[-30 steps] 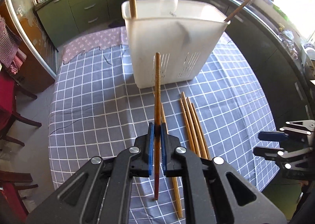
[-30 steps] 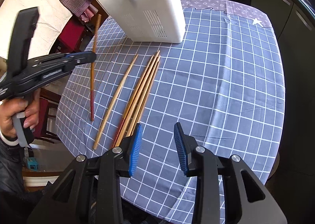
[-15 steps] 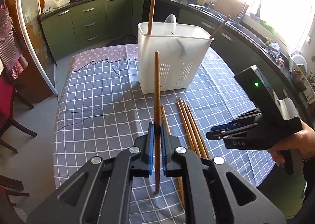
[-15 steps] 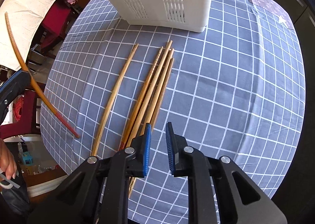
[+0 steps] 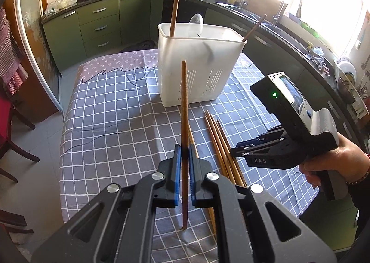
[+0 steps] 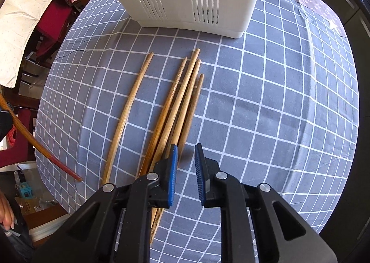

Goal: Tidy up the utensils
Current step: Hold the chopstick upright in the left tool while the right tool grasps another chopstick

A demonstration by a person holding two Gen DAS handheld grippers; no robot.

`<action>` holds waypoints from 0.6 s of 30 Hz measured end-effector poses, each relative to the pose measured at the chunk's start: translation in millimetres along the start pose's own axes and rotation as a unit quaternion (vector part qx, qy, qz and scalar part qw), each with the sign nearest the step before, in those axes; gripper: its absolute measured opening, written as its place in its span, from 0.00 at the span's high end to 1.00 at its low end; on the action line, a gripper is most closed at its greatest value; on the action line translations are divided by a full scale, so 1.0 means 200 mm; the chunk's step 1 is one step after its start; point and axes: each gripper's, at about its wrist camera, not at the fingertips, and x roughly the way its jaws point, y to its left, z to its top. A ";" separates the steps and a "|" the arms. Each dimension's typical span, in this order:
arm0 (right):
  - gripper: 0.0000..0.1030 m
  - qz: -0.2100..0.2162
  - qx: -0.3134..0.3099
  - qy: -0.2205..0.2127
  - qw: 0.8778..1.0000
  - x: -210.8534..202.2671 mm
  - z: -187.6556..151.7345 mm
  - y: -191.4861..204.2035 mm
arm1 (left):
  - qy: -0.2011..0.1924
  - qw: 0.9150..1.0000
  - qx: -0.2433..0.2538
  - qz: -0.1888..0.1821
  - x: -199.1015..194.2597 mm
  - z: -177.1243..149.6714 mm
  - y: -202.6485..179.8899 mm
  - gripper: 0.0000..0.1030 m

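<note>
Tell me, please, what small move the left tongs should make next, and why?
Probably carry the chopstick up over the white bin and lower it in: the left tongs already grip it upright, and the bin holds other sticks.

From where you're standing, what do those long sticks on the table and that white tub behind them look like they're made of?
The chopsticks look like wood or bamboo: tan, matt, with a faint lengthwise grain, and one has carved rings near its end. The white tub looks like moulded plastic: smooth, slightly see-through walls with neat drain slots. The checked tablecloth appears to be woven fabric, given its soft creases.
</note>
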 end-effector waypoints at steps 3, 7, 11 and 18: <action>0.84 -0.022 0.000 0.001 1.000 -0.01 0.00 -0.02 | 0.000 1.000 0.003 -0.002 0.00 0.00 0.00 0.94; 0.84 -0.014 0.004 0.005 1.000 -0.01 -0.01 -0.03 | 0.001 1.000 0.005 -0.001 0.00 -0.01 0.00 0.94; 0.84 -0.017 -0.002 0.010 1.000 0.01 -0.01 0.01 | 0.002 1.000 0.008 0.000 -0.01 -0.01 0.00 0.94; 0.91 -0.045 -0.020 -0.001 0.999 0.01 0.01 0.06 | 0.001 1.000 0.014 0.001 -0.02 0.00 -0.02 0.94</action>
